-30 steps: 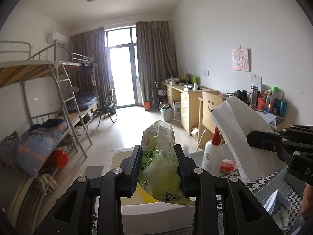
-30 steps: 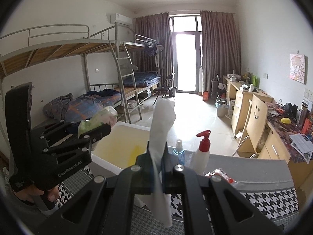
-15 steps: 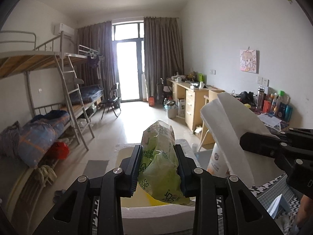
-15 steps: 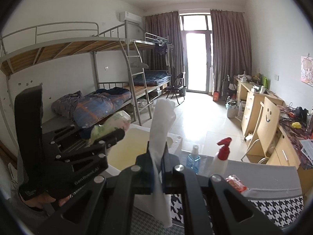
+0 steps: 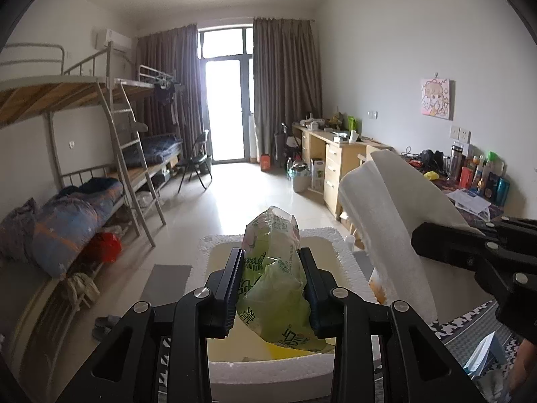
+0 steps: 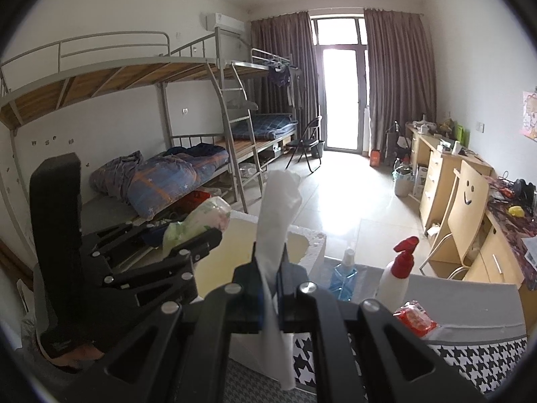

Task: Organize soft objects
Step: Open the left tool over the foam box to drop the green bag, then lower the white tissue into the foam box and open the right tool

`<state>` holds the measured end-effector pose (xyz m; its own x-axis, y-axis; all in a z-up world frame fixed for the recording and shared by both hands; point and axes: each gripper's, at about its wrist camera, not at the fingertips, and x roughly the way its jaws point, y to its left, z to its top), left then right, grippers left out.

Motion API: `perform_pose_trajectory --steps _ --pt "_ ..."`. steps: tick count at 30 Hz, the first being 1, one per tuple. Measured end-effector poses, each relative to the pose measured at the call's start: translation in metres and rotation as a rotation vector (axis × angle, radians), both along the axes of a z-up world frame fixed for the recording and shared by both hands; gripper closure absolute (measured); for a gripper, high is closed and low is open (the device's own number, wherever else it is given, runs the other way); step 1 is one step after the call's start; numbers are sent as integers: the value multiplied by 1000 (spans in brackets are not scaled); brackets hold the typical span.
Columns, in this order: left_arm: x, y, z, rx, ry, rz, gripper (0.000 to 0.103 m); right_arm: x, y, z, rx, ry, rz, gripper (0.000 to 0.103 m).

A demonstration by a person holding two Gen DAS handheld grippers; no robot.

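My left gripper (image 5: 270, 288) is shut on a green plastic tissue pack (image 5: 272, 275) and holds it above the open white foam box (image 5: 268, 374), whose inside is yellowish. My right gripper (image 6: 270, 285) is shut on a white tissue sheet (image 6: 278, 221) that stands up between the fingers and hangs down below them. In the left wrist view the sheet (image 5: 386, 215) and the right gripper (image 5: 470, 252) are to the right of the box. In the right wrist view the left gripper (image 6: 201, 235) with the pack (image 6: 198, 220) is to the left, over the box (image 6: 312, 245).
A blue bottle (image 6: 344, 275), a white spray bottle with a red head (image 6: 397, 275) and a red wipes packet (image 6: 414, 317) stand right of the box on the grey and houndstooth table (image 6: 470, 359). Bunk beds line the left wall, desks and a chair the right.
Both grippers have moved left and forward with their loads, closer over the foam box. The spray bottle is now hidden behind the white sheet in the left wrist view.
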<state>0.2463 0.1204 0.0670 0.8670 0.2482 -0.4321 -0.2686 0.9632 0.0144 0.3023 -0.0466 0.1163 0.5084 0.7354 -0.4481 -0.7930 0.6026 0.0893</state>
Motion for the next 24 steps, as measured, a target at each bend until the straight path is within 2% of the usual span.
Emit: perform_pose_trajectory --steps 11,13,17,20,22,24 --pt "12 3 -6 -7 29 18 67 9 8 -5 -13 16 -2 94" --pt "13 5 -7 -15 36 18 62 10 10 -6 -18 18 0 94" --pt "13 7 -6 -5 37 34 38 10 12 -6 -19 20 -2 94" --pt "7 10 -5 24 17 62 30 11 13 -5 -23 19 -2 94" --pt "3 14 -3 13 5 74 24 12 14 -6 -26 20 0 94" --pt "-2 19 -1 9 -13 94 14 13 16 -7 -30 18 -1 94"
